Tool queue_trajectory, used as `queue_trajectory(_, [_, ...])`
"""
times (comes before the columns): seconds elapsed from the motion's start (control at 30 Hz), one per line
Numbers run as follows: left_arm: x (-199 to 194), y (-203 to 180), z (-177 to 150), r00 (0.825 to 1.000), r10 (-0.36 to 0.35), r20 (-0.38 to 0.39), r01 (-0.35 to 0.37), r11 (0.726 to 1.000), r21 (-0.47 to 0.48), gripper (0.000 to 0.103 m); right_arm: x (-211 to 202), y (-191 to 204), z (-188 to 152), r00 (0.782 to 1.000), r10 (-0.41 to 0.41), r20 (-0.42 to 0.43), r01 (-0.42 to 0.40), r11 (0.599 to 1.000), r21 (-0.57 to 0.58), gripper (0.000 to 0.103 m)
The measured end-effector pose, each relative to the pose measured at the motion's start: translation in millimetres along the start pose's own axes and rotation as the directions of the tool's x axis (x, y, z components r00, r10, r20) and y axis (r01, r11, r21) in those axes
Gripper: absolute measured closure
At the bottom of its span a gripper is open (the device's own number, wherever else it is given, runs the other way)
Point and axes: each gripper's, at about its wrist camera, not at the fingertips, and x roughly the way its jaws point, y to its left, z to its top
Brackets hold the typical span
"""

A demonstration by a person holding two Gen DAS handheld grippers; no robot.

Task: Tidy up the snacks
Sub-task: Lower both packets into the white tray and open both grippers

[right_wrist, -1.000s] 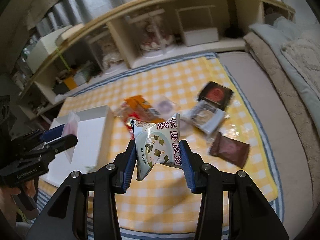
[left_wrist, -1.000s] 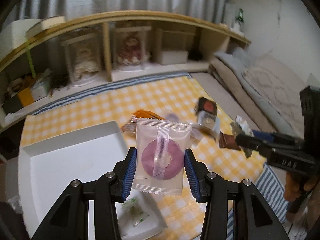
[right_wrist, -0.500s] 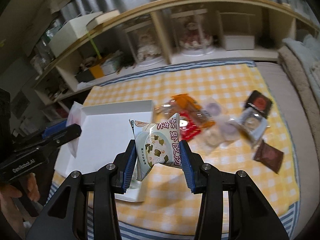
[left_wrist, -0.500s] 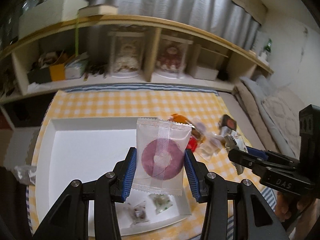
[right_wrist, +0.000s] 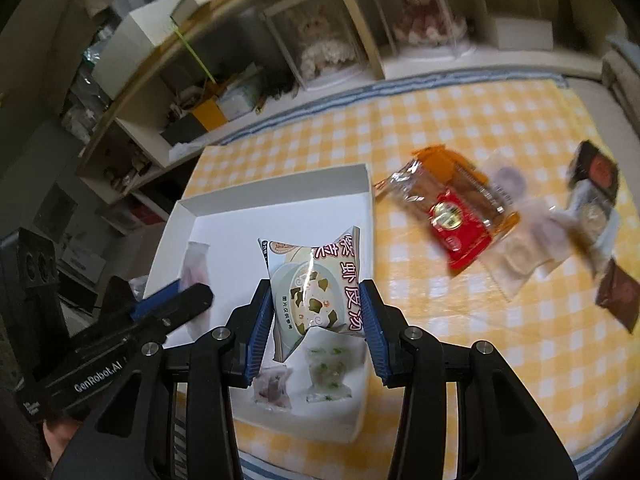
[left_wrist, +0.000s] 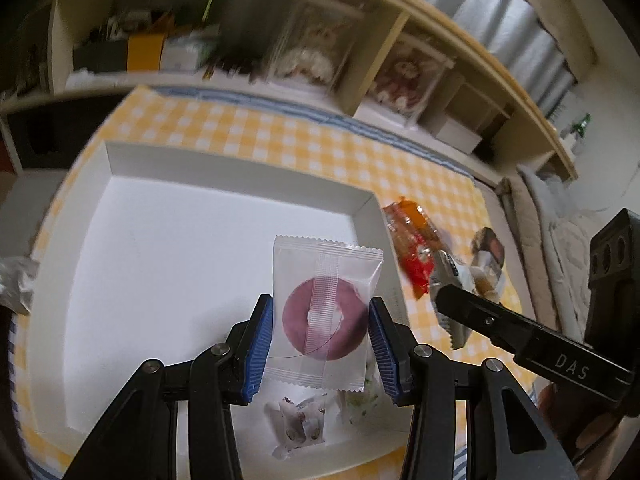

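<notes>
Left gripper [left_wrist: 320, 330] jaws clamp a light, crushable purple-ring packet [left_wrist: 325, 312]; right gripper [right_wrist: 316, 316] jaws clamp a soft, slippery soup sachet [right_wrist: 318, 292] mid-body, over the white tray [right_wrist: 276, 204].

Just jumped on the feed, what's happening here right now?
Snacks are being sorted into the white box on the yellow checked cloth. The left gripper holds a clear packet with a purple ring snack above the box; the right gripper holds a soup packet over its near end. Two small packets already lie inside. More snacks, including a red and orange pack, wait on the cloth.
</notes>
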Motion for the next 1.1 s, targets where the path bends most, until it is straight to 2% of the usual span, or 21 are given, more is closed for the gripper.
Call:
queue_trajectory(0.17, [19.5,14.0,13.6,0.999,-0.008,-0.032,0.006,0.999,-0.045,0.057,28.0,-0.9,5.0,0.997,0.047,-0.059,-0.045,0.998,0.037,0.058])
queue_trajectory(0.3, [29.5,20.8,20.9,0.999,-0.002,-0.043,0.000,0.998,-0.055,0.055,40.5,-0.5,7.9,0.995,0.066,-0.080,-0.062,0.997,0.049,0.047])
queue_trajectory(0.4, [35.0,21.0,17.9,0.997,0.026,-0.066,-0.029,0.998,-0.050,0.052,44.1,-1.8,7.2,0.995,0.040,-0.095,-0.036,0.998,0.043,0.025])
queue_trajectory(0.5, [39.4,17.3,14.0,0.994,0.055,-0.091,-0.059,0.997,-0.039,0.047,44.1,-5.0,4.3,0.995,0.018,-0.102,-0.015,0.999,0.028,0.017])
queue_trajectory(0.67, [44.2,2.6,12.5,0.988,0.104,-0.115,-0.104,0.995,0.009,0.030,39.0,-12.0,-1.8,0.995,-0.001,-0.097,0.003,1.000,0.021,0.000])
queue_trajectory(0.93, [34.7,-10.0,2.8,0.979,0.164,-0.118,-0.156,0.985,0.074,0.000,29.6,-14.4,-5.4,0.995,-0.038,-0.088,0.037,0.999,-0.014,0.000])
queue_trajectory(1.1, [28.6,-16.8,-3.6,0.975,0.186,-0.124,-0.172,0.979,0.111,0.000,25.4,-7.9,-7.9,0.994,-0.068,-0.087,0.062,0.996,-0.066,0.000])
